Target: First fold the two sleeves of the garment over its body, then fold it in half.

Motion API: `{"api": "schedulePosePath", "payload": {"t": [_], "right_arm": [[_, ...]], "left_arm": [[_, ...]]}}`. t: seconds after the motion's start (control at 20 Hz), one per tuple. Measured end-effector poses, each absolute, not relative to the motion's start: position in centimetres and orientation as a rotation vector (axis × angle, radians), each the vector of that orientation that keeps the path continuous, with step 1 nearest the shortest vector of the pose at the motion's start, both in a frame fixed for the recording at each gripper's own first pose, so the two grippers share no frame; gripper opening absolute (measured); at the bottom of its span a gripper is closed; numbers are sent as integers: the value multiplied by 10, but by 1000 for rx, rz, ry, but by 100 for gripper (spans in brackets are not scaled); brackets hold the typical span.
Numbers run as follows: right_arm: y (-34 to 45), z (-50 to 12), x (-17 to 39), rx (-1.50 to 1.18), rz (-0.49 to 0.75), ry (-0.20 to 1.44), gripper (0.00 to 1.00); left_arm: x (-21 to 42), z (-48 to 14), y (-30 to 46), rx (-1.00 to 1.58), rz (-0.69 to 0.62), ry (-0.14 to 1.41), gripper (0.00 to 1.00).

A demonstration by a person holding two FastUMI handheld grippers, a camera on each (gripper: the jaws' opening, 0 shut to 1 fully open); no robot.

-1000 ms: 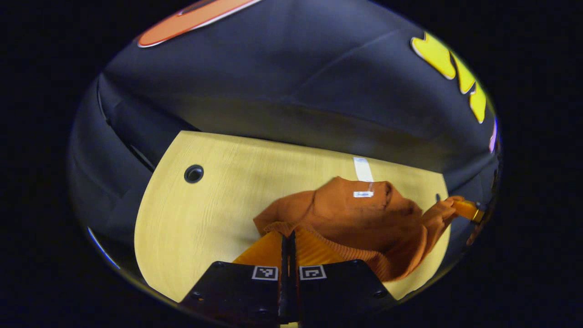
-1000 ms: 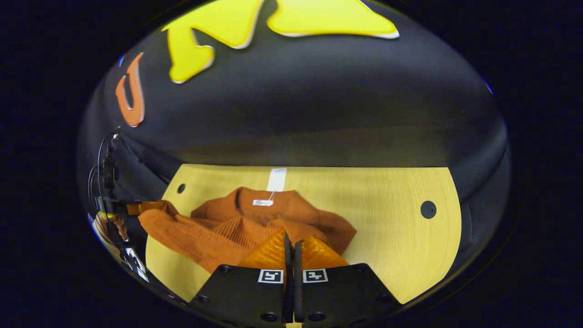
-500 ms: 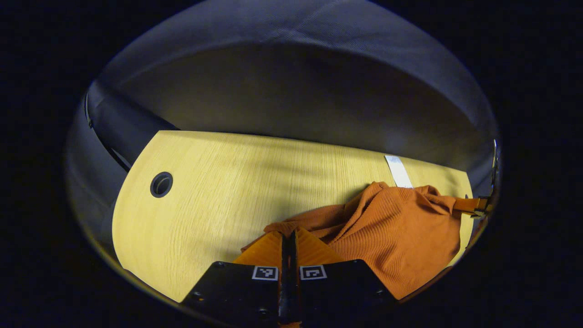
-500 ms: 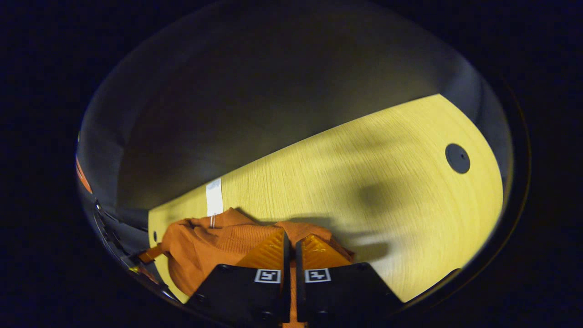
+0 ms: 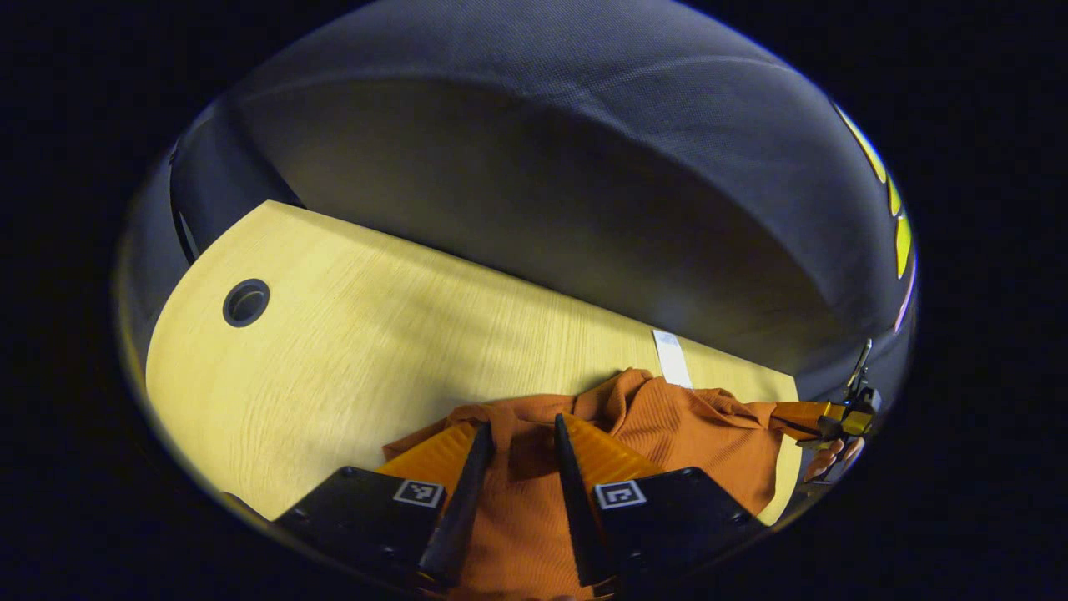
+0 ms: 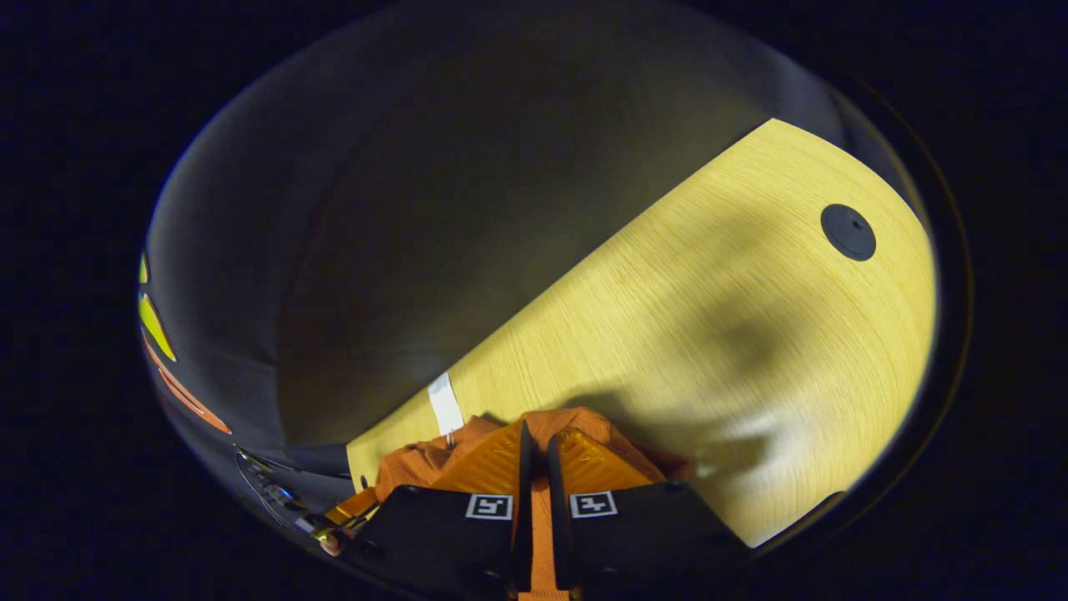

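The orange ribbed garment (image 5: 684, 434) lies bunched on the light wood table (image 5: 359, 334), near its edge. My left gripper (image 5: 521, 430) is open, its fingers spread just above the cloth, which shows in the gap between them. My right gripper (image 6: 536, 434) is shut on a fold of the garment (image 6: 542, 517), and a strip of cloth runs between its fingers. From the left gripper view, the right gripper (image 5: 801, 411) is at the far right with a hand behind it, holding the garment's edge. The left gripper (image 6: 350, 507) appears at the bottom left of the right gripper view.
A white strip (image 5: 672, 367) lies on the table just beyond the garment, also seen as the white strip (image 6: 445, 405). A round hole (image 5: 246, 302) sits near the table's left end and a black cap (image 6: 848, 232) near its right end. Dark cloth walls stand behind.
My left gripper has opened and let go of the garment. Both grippers came down and tilted, and the garment now lies lower and flatter on the table. The right gripper kept its hold.
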State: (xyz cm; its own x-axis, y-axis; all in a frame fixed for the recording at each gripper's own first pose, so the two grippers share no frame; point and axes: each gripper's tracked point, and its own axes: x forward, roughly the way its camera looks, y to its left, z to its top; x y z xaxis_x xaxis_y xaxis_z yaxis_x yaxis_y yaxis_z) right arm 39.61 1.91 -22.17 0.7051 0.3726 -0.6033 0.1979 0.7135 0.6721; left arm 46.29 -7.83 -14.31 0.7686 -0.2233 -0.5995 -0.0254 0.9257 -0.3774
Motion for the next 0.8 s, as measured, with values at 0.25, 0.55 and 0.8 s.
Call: {"api": "schedulePosePath", "payload": {"t": [0.25, 0.55, 0.8], "right_arm": [[38, -188, 413, 943, 210, 725, 29], [8, -158, 420, 923, 229, 586, 51], [1, -140, 399, 789, 212, 565, 59]], "left_arm": [[477, -118, -106, -640, -208, 594, 81], [493, -38, -65, -813, -98, 291, 90], [456, -5, -37, -588, -40, 296, 98]]}}
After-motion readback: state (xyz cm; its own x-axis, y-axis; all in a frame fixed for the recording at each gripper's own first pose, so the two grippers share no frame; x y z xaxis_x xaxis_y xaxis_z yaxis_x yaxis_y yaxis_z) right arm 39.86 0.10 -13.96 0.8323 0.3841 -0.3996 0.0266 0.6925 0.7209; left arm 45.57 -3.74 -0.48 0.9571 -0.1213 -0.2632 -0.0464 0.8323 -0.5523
